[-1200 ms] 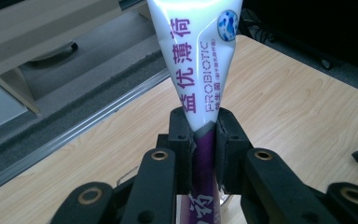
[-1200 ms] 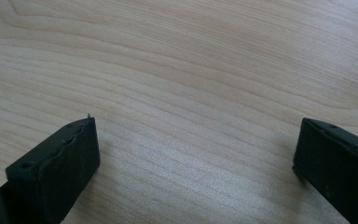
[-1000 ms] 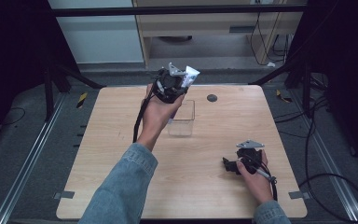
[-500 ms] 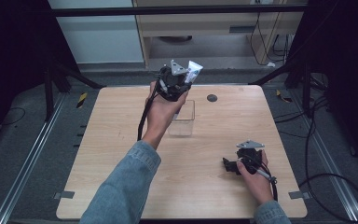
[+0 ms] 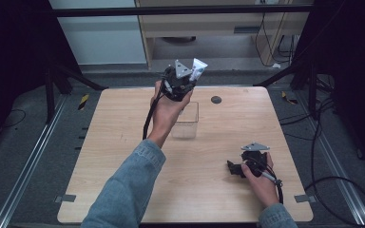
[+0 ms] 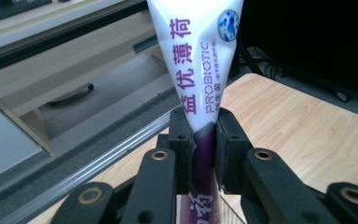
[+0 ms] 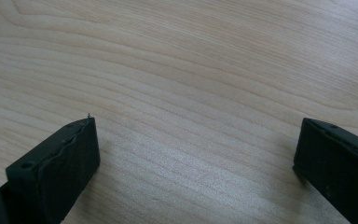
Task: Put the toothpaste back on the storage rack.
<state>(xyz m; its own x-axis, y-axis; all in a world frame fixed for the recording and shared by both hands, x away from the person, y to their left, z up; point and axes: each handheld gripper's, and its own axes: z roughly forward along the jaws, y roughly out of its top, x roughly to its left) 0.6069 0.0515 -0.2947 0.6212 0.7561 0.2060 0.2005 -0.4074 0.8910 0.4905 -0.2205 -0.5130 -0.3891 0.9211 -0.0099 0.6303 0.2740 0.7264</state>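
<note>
The white and purple soft plastic toothpaste tube (image 6: pixel 200 70) is up in the air, clamped in the left gripper (image 5: pixel 183 80) above the far edge of the light wooden tabletop (image 5: pixel 104 142). In the left gripper view the two black jaws press on the purple lower part of the tube from both sides, nearly closed, and the white flat end with purple letters points away toward 12 o'clock. So the long axis of the tube runs along the gripper itself, and from above it leans toward 1 o'clock from the hand.

Just under this hand, toward 6 o'clock, stands a clear square plastic box (image 5: pixel 186 121), open at the top. I think the tube is meant to go into it, so what matters is that the box lies below and a little nearer to the person than the tube. The left hand is much nearer to it.

The right gripper (image 5: pixel 235 168) rests low on the tabletop at about 4 o'clock from the box, well apart. In the right gripper view its jaws stand wide open over bare wood, with nothing between them.

The high view shows the box and both hands together. The left gripper view shows the grip and the printing on the tube, which are too small to read from above. A small dark round spot (image 5: pixel 216 99) lies on the wood at 2 o'clock from the box.
</note>
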